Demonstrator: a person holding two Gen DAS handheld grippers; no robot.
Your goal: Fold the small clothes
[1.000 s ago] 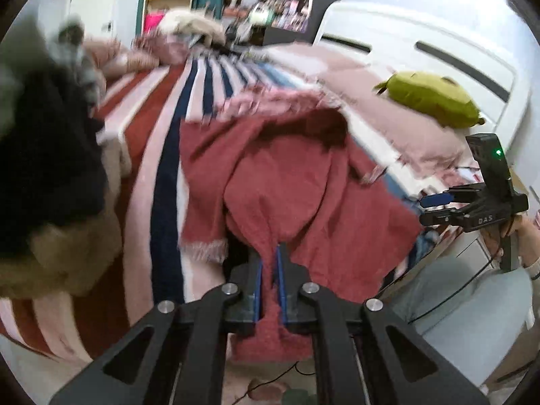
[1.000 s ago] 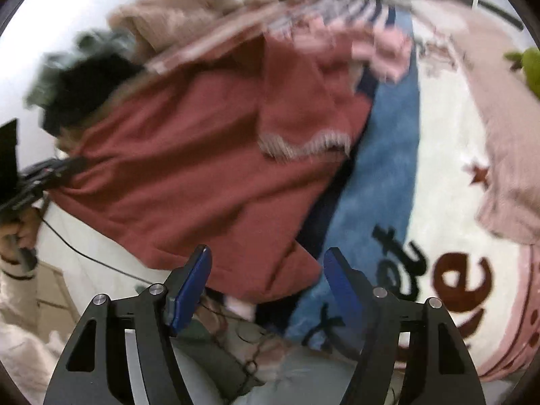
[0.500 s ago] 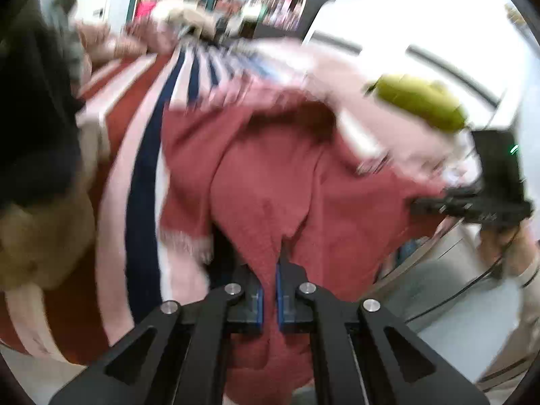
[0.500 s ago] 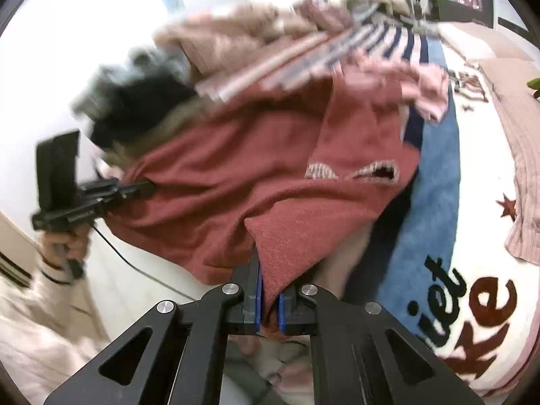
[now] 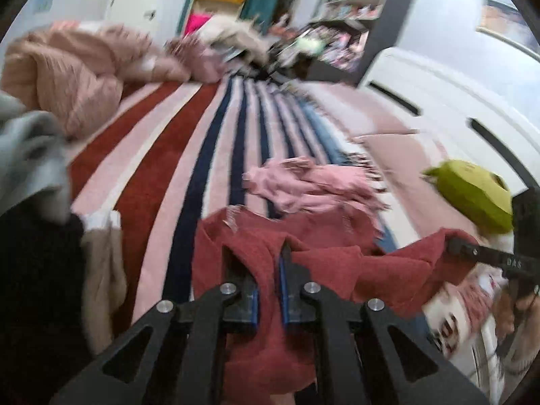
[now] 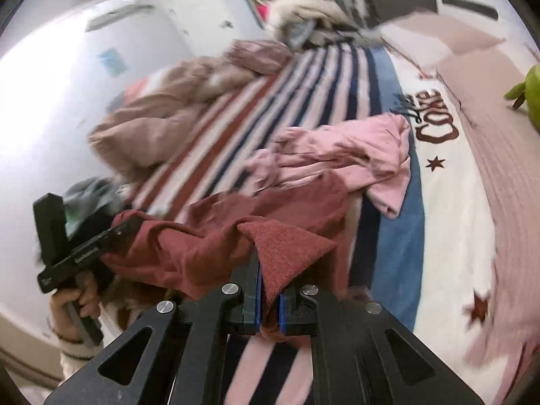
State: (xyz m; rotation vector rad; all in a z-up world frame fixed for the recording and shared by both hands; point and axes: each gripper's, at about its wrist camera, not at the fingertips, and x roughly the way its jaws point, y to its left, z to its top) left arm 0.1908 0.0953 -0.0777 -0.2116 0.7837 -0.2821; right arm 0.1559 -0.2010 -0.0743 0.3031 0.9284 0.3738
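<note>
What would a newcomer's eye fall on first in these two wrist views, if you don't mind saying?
Most striking is the dark red garment, bunched low in the middle of both views, with the left gripper and the right gripper each shut on a fold of it. Just beyond it a crumpled pink garment lies on the striped blanket. A lime-green plush toy sits at the right edge of the left wrist view.

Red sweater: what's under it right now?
Under the red sweater the striped blanket shows at its edges, and its far edge overlaps the pink garment. Anything directly beneath the bunched fabric is covered.
</note>
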